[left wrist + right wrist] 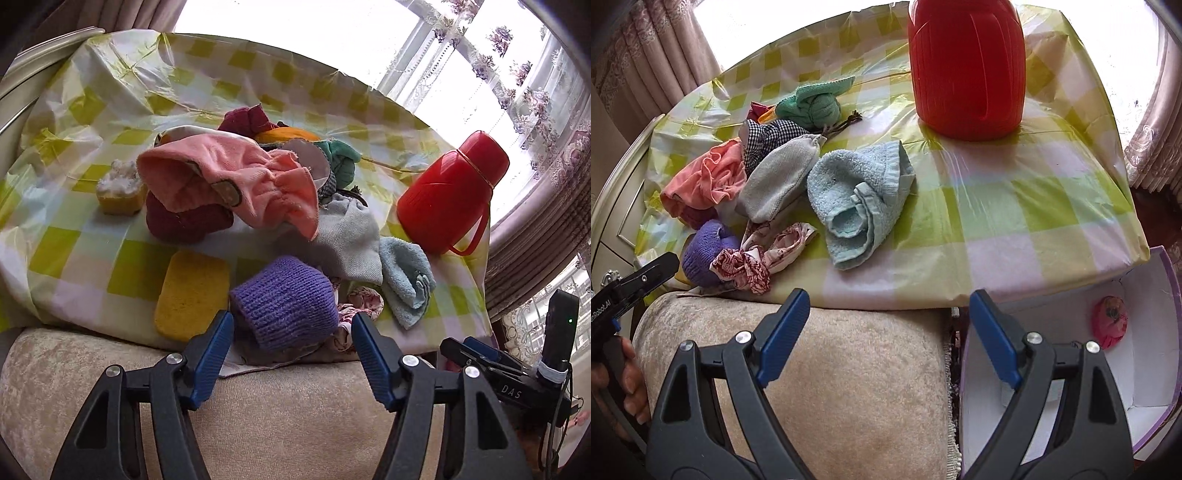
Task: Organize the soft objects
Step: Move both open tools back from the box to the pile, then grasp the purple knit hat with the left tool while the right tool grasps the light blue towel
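A heap of soft things lies on the checked tablecloth: a purple knit piece, a pink cloth, a grey cloth, a light blue towel, a floral rag and a green cloth. A yellow sponge lies beside them. My left gripper is open, its jaws on either side of the purple knit piece, just in front of it. My right gripper is open and empty, at the table's near edge, right of the heap.
A red plastic jug stands at the back right of the table. A white box with a pink round thing in it sits low on the right. A beige cushion lies under both grippers. Curtains hang behind.
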A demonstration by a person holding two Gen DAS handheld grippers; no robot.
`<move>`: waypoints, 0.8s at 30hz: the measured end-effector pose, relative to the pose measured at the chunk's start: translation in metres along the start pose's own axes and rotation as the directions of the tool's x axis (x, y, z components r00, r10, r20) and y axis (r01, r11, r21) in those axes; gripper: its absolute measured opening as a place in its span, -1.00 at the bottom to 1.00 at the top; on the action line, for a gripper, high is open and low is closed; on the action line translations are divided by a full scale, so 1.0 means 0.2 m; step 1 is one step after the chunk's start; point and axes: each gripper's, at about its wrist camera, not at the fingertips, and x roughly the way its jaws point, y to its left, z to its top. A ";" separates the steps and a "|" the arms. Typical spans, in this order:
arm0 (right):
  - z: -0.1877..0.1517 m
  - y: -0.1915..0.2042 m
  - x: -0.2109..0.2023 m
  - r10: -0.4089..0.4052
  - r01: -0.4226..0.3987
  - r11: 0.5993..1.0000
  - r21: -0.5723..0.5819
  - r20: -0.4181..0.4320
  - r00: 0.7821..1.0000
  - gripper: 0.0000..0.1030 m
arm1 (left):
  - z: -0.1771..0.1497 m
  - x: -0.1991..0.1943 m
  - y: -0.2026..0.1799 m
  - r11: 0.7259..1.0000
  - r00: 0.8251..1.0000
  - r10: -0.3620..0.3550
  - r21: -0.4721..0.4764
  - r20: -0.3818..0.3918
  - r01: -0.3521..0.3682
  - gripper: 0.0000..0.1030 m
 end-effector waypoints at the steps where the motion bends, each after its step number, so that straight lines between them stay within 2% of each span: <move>1: 0.01 0.01 0.01 -0.007 0.007 1.000 -0.007 0.001 1.000 0.74 | 0.01 0.02 0.00 1.000 1.000 -0.001 -0.004 -0.006 0.001 0.30; 19: 0.24 0.14 0.28 -0.085 0.084 0.994 -0.062 -0.003 0.996 0.74 | 0.06 0.20 0.02 1.000 0.997 0.002 -0.016 -0.074 -0.003 0.30; 24: 0.29 0.16 0.35 -0.093 0.092 0.994 -0.063 -0.011 0.996 0.74 | 0.06 0.21 0.01 1.000 0.998 -0.013 -0.003 -0.067 0.013 0.10</move>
